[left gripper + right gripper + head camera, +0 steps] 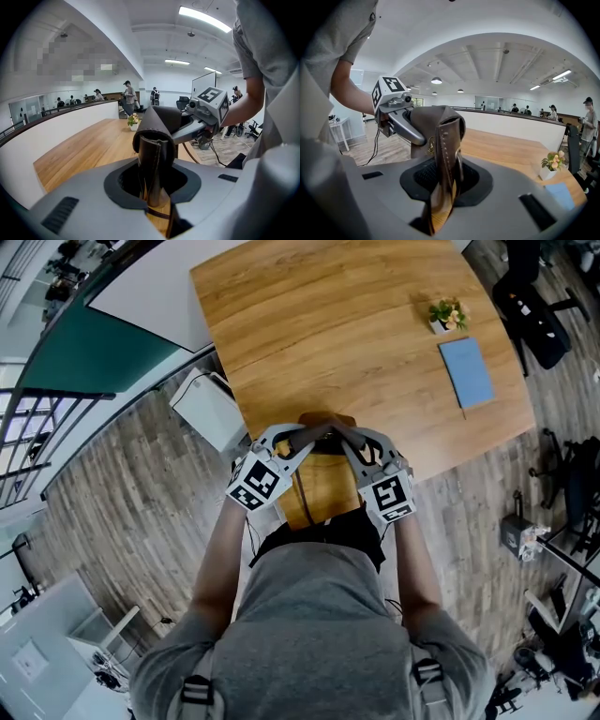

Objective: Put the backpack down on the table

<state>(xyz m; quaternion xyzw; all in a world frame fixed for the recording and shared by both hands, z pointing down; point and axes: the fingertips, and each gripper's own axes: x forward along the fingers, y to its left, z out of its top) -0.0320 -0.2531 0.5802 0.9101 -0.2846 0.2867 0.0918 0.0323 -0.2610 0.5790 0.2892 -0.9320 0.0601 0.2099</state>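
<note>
Backpack (319, 479): brown stitched leather, at the table's (356, 324) near edge, between both grippers.
Left gripper (152, 180): clamped on a strap (152, 154), tilted down.
Right gripper (440, 180): likewise clamped on leather, tilted down.

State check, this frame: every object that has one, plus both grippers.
backpack: held by its leather straps, at the near edge of the table; can't tell if it rests on it
left gripper: shut on a backpack strap
right gripper: shut on a backpack strap
potted plant: upright on the table
blue book: closed, lying flat
</note>
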